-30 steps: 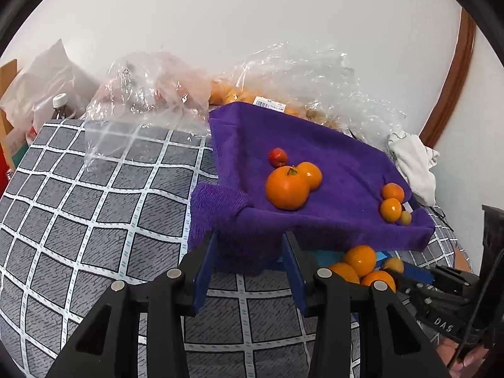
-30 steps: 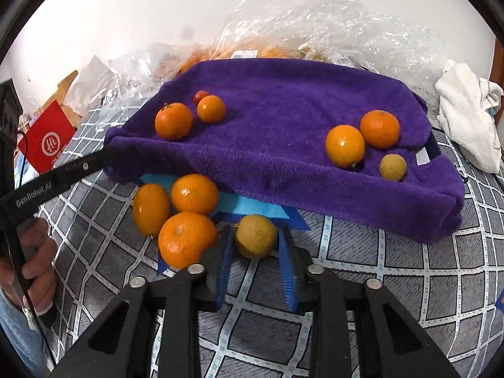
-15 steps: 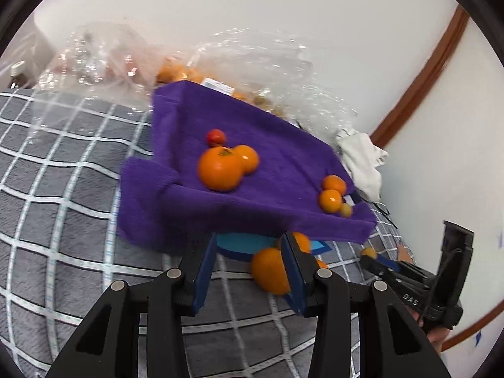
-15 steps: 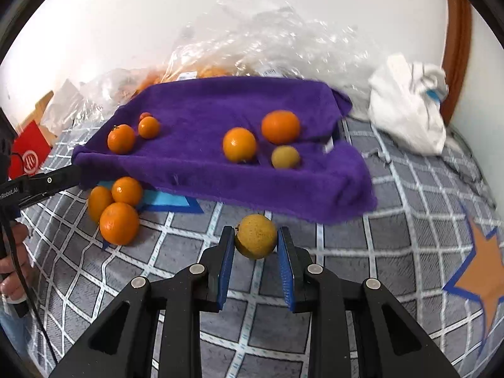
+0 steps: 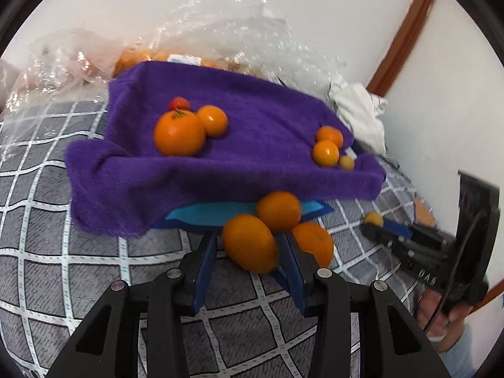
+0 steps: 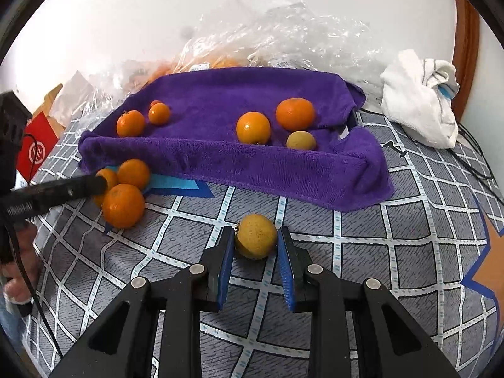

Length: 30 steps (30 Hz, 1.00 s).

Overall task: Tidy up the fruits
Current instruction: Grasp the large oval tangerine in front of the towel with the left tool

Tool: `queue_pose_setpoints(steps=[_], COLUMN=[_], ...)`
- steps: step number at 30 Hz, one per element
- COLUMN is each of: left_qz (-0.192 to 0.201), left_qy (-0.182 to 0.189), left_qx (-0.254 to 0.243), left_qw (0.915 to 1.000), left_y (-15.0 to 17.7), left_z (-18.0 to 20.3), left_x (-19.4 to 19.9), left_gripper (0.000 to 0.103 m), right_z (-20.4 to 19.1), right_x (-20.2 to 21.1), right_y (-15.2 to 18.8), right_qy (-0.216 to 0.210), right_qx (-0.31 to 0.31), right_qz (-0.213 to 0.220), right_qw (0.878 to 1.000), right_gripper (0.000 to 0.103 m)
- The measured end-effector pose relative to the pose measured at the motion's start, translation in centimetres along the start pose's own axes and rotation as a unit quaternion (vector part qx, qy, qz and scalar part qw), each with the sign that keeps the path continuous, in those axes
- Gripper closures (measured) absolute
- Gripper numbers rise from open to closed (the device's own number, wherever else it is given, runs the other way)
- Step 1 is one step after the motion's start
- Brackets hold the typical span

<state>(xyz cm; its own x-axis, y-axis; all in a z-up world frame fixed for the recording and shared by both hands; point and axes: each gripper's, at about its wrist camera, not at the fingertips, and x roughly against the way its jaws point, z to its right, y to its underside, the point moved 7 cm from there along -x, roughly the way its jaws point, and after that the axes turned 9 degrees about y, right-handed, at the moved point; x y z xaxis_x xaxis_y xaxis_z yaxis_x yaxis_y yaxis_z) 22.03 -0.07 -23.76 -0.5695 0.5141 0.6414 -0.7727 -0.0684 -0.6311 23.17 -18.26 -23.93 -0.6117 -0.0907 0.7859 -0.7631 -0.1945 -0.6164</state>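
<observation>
1. A yellowish fruit [image 6: 255, 236] is clamped between the pads of the right gripper [image 6: 255, 252], in front of the purple towel [image 6: 220, 154].
2. An orange [image 5: 249, 243] is seen between the fingers of the left gripper [image 5: 249, 252]; the right pad touches it, a gap shows at the left pad, so the jaws are not closed on it.
3. Two more oranges [image 5: 278, 210] lie just behind, on the checked cover [image 5: 63, 267].
4. Six fruits rest on the towel.

White letters "DAS" stand on the black plastic body of the right gripper [image 5: 371, 224] in the left wrist view. The black left gripper [image 6: 102, 184] bears pale lettering – only "Robot.AI" is legible. A flat red card [image 6: 36, 151] carries a white round emblem – unreadable.
</observation>
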Motion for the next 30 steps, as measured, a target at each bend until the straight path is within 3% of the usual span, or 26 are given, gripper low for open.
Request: queue_pose_setpoints(steps=[8,13,24,25,28,30], left_qz=[0.008,0.042,0.009,0.003,0.001,0.001], left_qy=[-0.002,-0.016,-0.045,-0.051,-0.062,-0.059], left_qx=[-0.018,-0.009,-0.007,-0.014,-0.023,-0.021], left_qw=[0.9998,0.9990,0.9989,0.9986,0.9978,0.9981], left_y=[0.1,-0.4,0.0,0.1,0.2,0.1], left_z=[0.4,-0.4,-1.5,-1.4,-1.2,-1.3], left_x=[0.3,1.8,1.0,0.8,0.8,0.8], left_gripper=[0.069,0.069,0.068,0.068,0.068,0.068], right_z=[0.1,0.1,-0.3,-0.4,-1.0,-1.4], right_x=[-0.2,-0.3,-0.4,-0.4,-0.5,-0.6], right_y=[0.1,0.0,0.2,0.2,0.2,0.2], right_qy=[0.004,0.004,0.020,0.018,0.002,0.013], right_qx=[0.001,0.003,0.019,0.020,0.035,0.051], right_qz=[-0.006,-0.006,-0.007,-0.007,-0.008,-0.008], right_qw=[1.000,1.000,1.000,1.000,0.999,0.999], right_gripper=[0.076,0.076,0.074,0.072,0.054,0.052])
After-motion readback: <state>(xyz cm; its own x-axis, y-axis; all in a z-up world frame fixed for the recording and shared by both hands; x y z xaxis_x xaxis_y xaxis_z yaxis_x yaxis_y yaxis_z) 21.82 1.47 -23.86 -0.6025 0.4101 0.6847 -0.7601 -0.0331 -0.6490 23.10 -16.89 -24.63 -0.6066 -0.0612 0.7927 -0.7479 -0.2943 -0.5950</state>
